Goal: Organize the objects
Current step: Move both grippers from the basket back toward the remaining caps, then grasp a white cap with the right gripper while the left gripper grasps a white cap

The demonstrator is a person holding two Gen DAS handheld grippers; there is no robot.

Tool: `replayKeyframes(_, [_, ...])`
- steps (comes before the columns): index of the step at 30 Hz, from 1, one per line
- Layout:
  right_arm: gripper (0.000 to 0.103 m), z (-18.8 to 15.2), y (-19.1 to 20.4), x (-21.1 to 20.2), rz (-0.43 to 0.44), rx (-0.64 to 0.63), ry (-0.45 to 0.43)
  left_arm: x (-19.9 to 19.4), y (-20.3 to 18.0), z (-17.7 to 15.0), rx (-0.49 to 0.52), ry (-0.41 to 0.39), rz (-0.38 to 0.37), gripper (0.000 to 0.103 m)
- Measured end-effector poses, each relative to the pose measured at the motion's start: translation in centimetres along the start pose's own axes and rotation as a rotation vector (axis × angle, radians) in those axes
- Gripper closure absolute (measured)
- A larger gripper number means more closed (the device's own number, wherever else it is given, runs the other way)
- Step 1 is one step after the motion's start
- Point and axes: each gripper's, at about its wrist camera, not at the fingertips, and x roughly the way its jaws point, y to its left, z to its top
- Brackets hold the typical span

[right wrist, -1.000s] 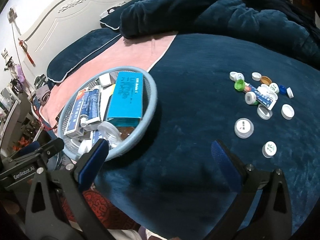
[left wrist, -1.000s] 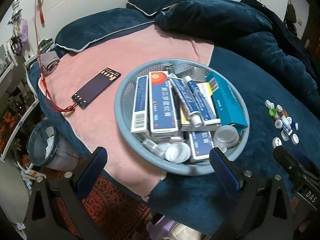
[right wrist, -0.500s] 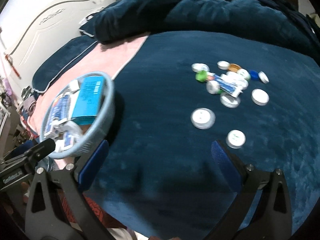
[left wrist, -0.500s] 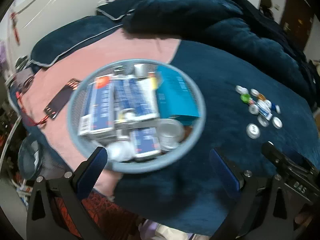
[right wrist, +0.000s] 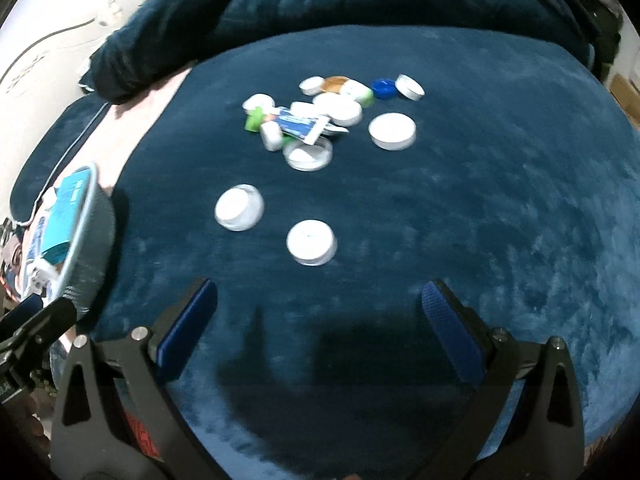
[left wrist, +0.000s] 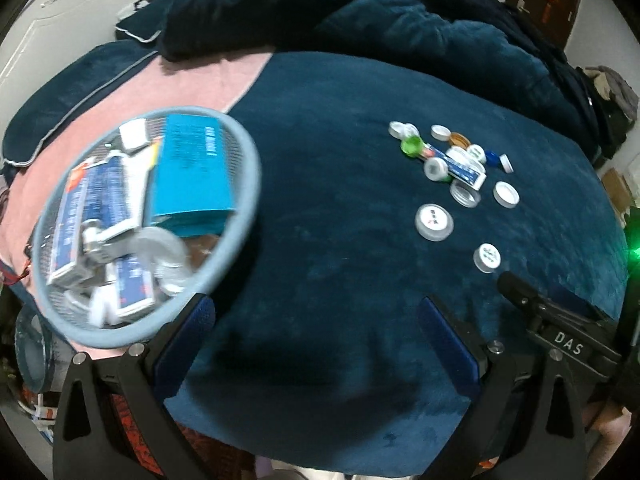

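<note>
— While I am holding both over the bed [right wrist: 500, 200], what is showing?
— Left tool [left wrist: 316, 332], right tool [right wrist: 320, 316]: gaping wide, gripping nothing. Caps [right wrist: 328, 116] lying clustered ahead; basket [left wrist: 244, 184] sitting left.

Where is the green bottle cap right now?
The green bottle cap lies on the dark blue blanket at the left edge of the loose cap cluster, touching the small blue-and-white tube, well right of the basket.
</note>
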Motion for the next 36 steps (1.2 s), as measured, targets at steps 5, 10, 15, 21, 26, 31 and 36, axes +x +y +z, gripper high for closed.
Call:
replayKeyframes(5, [0.0, 0.0, -0.7, 0.4, 0.017, 0.023, -0.015, 1.8, -1.0, 0.0, 0.014, 0.025, -0.013, 0.001])
replayKeyframes(10, [0.007, 0.6, -0.2, 1.7, 0.021, 0.006, -0.016, 3.0, -1.0, 0.3, 0.001, 0.038, -0.022, 0.001])
replayKeyframes(15, [0.047, 1.2, 0.3, 4.0, 0.016, -0.013, 0.021, 4.3, -1.1, 1.0, -0.005, 0.048, -0.023, 0.001])
replayKeyframes(21, [0.072, 1.2, -1.1, 3.2, 0.028, 0.037, -0.043, 5.5, -3.4, 3.0, 0.021, 0.03, -0.041, 0.001])
replayKeyframes(26, [0.072, 1.8, -5.0, 1.4, 0.033, 0.19, -0.105, 7.4, -7.7, 5.9, 0.114, 0.017, -0.082, 0.001])
replayKeyframes(31, [0.072, 2.9, -8.3, 1.0, 0.015, 0.255, -0.112, 10.4, -11.4, 7.3, 0.165, 0.057, -0.106, 0.001])
replayKeyframes(36, [0.072, 3.9, -9.8, 2.0, 0.008, 0.299, -0.108, 12.4, -13.8, 8.1, 0.199, 0.06, -0.112, 0.002])
